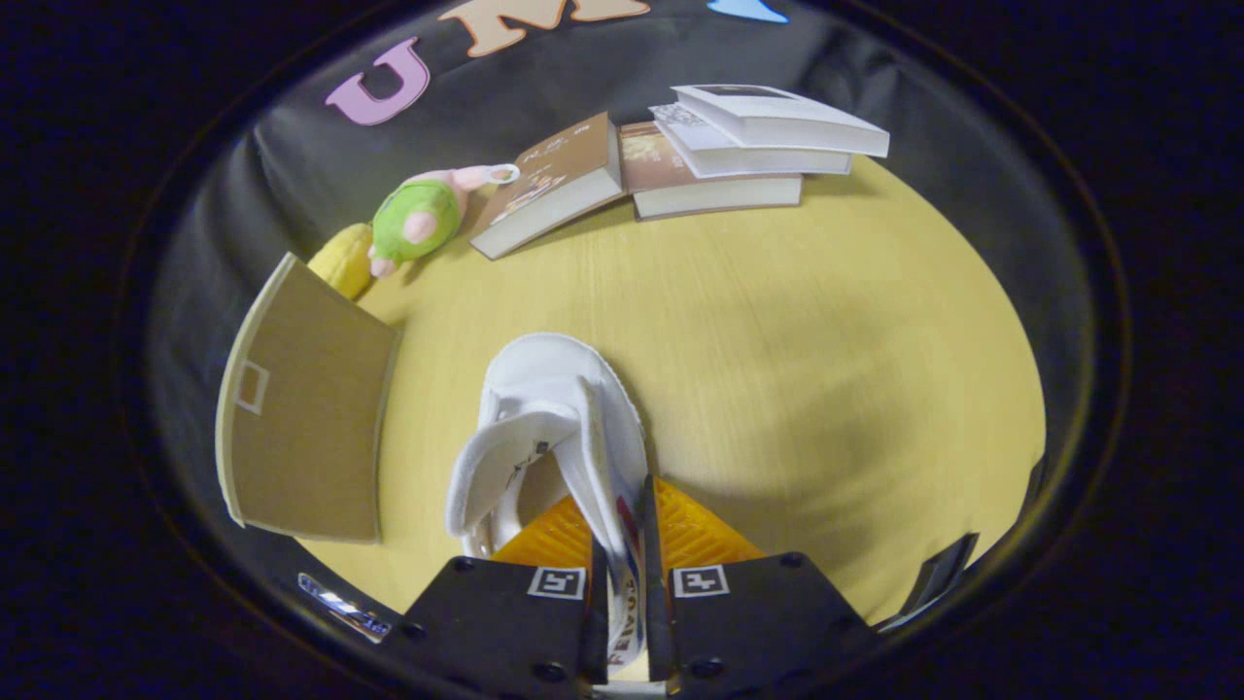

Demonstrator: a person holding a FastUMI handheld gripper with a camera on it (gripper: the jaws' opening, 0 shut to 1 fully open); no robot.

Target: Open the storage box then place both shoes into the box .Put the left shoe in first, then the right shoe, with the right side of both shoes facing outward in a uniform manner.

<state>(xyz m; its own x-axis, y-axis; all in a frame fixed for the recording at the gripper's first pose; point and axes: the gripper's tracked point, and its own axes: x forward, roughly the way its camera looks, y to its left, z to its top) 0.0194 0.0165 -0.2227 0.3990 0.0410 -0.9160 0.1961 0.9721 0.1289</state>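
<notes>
While nearly closed, gripper (622, 530) fingers pinch white shoe (559, 428) side wall btwn them, above table (826, 369)

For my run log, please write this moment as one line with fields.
gripper: shut on white shoe side wall | shoe: toe pointing ahead, over table | box lid: left of shoe | books, plush toy: beyond

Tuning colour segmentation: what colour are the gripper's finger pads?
Orange, ribbed pads, clearest in gripper view; the gripper is shut on the white canvas shoe.
</notes>
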